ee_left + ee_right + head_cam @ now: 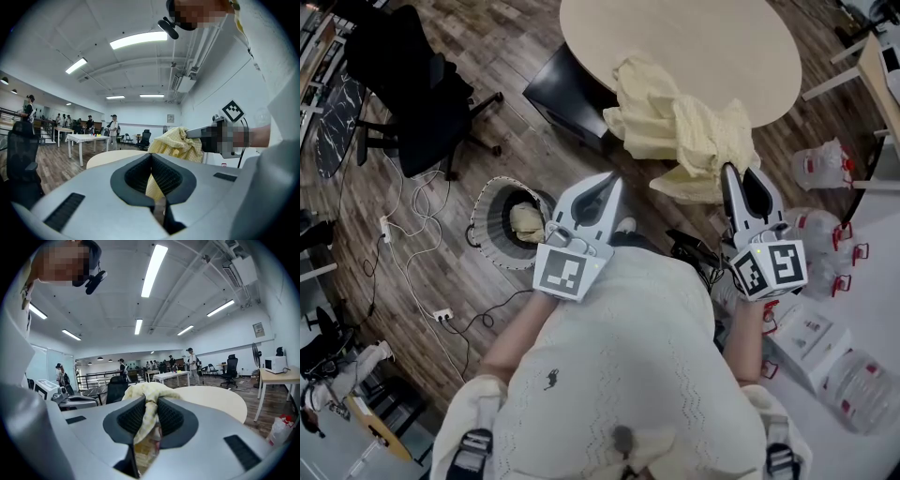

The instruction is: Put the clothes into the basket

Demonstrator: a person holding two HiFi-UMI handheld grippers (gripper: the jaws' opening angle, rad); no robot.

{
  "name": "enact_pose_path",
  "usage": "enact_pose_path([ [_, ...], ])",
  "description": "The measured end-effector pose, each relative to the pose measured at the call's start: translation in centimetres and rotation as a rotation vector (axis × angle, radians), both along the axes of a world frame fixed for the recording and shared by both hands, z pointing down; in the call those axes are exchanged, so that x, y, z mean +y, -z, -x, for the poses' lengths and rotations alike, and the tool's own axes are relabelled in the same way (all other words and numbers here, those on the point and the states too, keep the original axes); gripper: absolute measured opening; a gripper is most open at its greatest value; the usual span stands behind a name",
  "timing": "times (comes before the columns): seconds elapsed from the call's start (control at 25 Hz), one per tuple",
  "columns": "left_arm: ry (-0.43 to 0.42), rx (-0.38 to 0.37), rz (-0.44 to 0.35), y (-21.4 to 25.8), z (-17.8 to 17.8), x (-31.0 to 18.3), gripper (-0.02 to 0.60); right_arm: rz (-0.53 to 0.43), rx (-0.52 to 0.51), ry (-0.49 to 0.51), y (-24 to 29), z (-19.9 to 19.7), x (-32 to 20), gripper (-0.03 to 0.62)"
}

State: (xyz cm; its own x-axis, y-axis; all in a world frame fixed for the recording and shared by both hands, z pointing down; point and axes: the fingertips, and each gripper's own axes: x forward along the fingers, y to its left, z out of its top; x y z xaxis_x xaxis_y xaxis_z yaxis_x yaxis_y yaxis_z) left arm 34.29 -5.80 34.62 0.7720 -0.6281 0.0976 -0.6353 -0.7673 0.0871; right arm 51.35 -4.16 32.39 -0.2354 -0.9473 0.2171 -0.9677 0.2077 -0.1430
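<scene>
Over the wooden floor by the round tabletop, the right tool is clamping a yellow garment; the left tool is sitting closed.

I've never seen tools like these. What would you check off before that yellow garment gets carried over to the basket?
1. Right gripper jaws clamped on the yellow cloth: ok.
2. Cloth clear of the table: not ok, much of it lies on the table's edge.
3. Basket open on the floor: ok, with one garment inside and room beside it.
4. Left gripper empty: cannot tell; its jaws are together, with yellow showing in the gap behind their tips.
</scene>
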Motion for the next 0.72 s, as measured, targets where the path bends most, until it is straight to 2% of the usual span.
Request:
enact_pose_path([
  [0.72,0.069,0.021,0.001,1.1,1.1,0.0,0.020,-0.106,-0.046,0.089,4.8,3.0,1.1,0.078],
])
